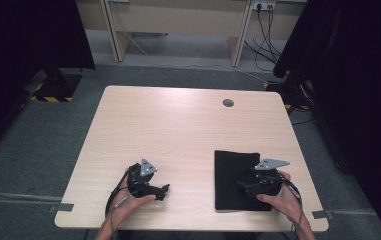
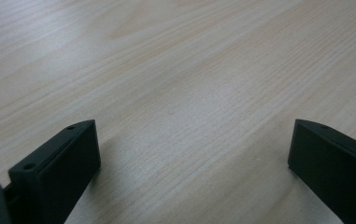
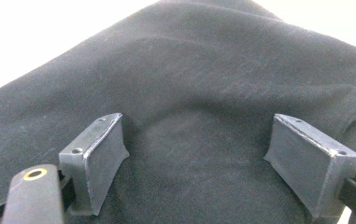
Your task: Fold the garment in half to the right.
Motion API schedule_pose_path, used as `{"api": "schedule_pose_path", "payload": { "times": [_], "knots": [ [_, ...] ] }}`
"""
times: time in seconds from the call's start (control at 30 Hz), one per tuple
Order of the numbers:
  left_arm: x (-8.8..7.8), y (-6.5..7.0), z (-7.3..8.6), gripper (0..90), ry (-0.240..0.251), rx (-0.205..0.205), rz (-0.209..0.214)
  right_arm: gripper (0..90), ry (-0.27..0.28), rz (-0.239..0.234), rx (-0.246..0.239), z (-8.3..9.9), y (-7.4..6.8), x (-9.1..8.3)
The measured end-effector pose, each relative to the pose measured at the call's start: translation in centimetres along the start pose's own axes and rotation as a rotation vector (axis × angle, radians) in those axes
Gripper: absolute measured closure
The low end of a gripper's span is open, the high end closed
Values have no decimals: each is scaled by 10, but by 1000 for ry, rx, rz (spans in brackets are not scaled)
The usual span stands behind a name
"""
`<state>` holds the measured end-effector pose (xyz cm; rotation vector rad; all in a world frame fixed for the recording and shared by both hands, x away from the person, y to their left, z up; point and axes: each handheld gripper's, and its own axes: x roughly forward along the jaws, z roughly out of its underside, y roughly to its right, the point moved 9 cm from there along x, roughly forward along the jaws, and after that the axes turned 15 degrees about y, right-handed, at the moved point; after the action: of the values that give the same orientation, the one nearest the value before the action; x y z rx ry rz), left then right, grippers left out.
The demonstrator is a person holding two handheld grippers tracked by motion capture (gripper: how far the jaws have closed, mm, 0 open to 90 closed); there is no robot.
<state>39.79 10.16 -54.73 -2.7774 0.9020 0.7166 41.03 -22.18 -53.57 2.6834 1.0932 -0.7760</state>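
A: Position of the black cloth (image 1: pixel 237 175)?

B: Lying flat on the light wooden surface (image 1: pixel 178 125), near its front edge and towards the right side. Folded into a rough rectangle, long side running away from the person. One edge looks slightly raised in the right gripper view, where the fabric (image 3: pixel 203 93) bulges in soft folds.

A: Right gripper (image 1: pixel 248 186)?

B: Held in the person's right hand (image 1: pixel 278 197), over the near right part of the cloth. Fingers apart. In the right gripper view both pads (image 3: pixel 103 154) stand wide with cloth spread beneath and between them, pressing on nothing that I can see. Whether the tips touch the fabric, I cannot tell.

A: Left gripper (image 1: pixel 164 191)?

B: In the left hand (image 1: pixel 128 202), well apart from the cloth, over bare wood at the front left. It points towards the cloth side. Fingers apart here too: the left gripper view has one pad (image 2: pixel 68 163) at each lower corner, plain wood grain (image 2: pixel 180 93) between them, nothing held.

A: Anything else on the surface?

B: A small round dark cable port (image 1: pixel 228 103) near the far edge, right of centre. Grey plate (image 1: pixel 272 163) sits on top of the right gripper, a similar one (image 1: pixel 148 167) on the left. Cables trail from both back towards the person.
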Motion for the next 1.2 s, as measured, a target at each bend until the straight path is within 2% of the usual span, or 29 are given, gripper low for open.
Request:
{"api": "schedule_pose_path", "payload": {
  "times": [0.1, 0.43, 0.97, 1.2],
  "knots": [
    [0, 0, 1, 0, -1, 1, -16, 195, -4, -4, 0, -2, 0, 4],
    [0, -1, 1, 0, -4, -5, -16, 194, 3, -7, -11, -12, 2, 21],
    [0, -1, 1, 0, -4, -5, -16, 191, 23, -50, -40, -43, -7, 78],
    [0, -1, 1, 0, -4, -5, -16, 190, 22, -61, -45, -50, -11, 89]
  ]
}}
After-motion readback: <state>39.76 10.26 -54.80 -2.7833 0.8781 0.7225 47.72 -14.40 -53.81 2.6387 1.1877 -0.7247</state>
